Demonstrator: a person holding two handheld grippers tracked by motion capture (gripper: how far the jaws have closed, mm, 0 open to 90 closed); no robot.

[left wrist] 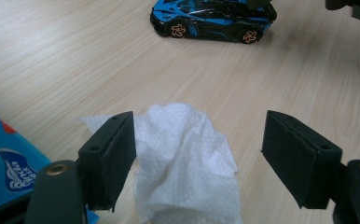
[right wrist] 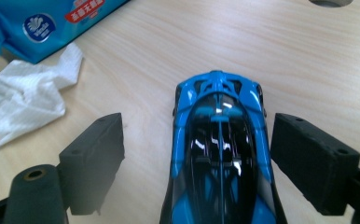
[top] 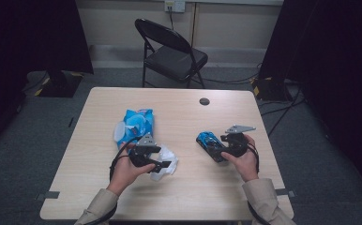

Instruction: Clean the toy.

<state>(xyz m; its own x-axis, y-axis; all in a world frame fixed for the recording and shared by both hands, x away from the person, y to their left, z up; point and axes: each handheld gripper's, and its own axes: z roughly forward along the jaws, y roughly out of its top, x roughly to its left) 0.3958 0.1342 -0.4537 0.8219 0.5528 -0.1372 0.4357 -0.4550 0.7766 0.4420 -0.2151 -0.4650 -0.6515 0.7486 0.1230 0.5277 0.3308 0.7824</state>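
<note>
Claws both gape: left claw [left wrist: 199, 154] straddles crumpled tissue [left wrist: 187, 158], right claw [right wrist: 197, 163] straddles toy car [right wrist: 220, 149].

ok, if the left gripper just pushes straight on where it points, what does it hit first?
The crumpled wipe: it already lies between the open jaws of the left gripper, close to one of them. Beyond it bare table, then the toy car farther off; how far is hard to judge.

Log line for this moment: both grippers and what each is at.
left gripper: open, jaws either side of wipe | right gripper: open, jaws either side of toy car | wipe pack: on table
</note>
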